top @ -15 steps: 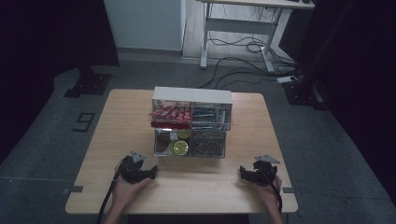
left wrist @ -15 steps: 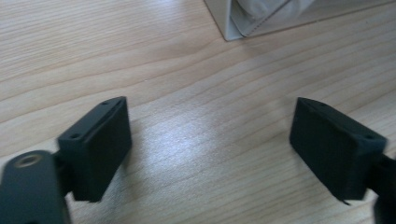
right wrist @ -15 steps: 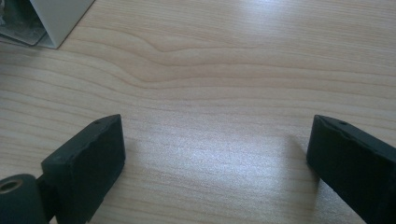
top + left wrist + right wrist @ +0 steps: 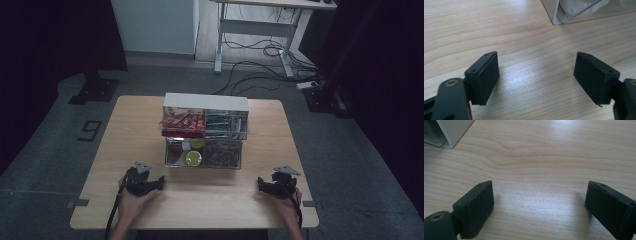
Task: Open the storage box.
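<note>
Two hands wait at the desk [image 4: 150,210], drawer box untouched.

The clear drawer box [image 4: 205,131] sits mid-frame; left gripper [image 4: 148,184] and right gripper [image 4: 271,187], lower corners, hold jaws wide, empty. I'd guess a drawer pull comes next: approach squarely, low.

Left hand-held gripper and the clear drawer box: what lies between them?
Bare wooden table; high view shows the left hand-held gripper apart from the drawer box.
</note>
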### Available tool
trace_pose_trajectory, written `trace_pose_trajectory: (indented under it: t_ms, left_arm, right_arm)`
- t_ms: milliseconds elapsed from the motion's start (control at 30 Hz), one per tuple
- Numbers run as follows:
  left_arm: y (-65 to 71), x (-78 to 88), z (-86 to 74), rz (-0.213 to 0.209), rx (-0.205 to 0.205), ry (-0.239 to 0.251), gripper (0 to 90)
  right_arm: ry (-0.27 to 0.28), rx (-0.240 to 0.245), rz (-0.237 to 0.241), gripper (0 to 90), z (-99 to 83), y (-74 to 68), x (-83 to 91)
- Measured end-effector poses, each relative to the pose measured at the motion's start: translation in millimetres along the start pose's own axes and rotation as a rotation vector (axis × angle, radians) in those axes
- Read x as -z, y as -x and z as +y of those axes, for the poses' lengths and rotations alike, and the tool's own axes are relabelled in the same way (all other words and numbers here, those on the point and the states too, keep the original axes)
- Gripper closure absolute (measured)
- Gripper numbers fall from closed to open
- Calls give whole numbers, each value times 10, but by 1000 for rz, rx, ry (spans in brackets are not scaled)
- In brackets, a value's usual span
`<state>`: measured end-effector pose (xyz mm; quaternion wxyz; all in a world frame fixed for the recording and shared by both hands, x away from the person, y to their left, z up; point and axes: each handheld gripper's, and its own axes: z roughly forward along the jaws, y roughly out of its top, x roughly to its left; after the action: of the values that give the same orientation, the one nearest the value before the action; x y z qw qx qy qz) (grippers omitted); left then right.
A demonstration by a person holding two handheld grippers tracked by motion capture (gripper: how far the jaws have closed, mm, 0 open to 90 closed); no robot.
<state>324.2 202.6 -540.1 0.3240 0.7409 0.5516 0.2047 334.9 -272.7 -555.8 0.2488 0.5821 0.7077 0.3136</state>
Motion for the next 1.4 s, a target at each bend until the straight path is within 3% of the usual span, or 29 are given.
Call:
trace_pose_trajectory:
  t_ms: [167,533,833,1067,1400]
  left_arm:
    - [-3,51,12,-11,9,20,233]
    - [-26,162,32,-22,13,49,288]
    - [-4,290,58,14,8,104,380]
    - [-39,379,81,14,21,128,448]
    - [-43,538,126,-57,53,146,568]
  right_arm:
    - [11,-9,-12,132,-2,7,8]
    - [12,-9,-13,134,-3,7,8]
    - [12,-8,-10,136,-2,10,7]
    - [11,-8,-10,138,-1,14,7]
    - [13,-10,-12,141,-1,13,7]
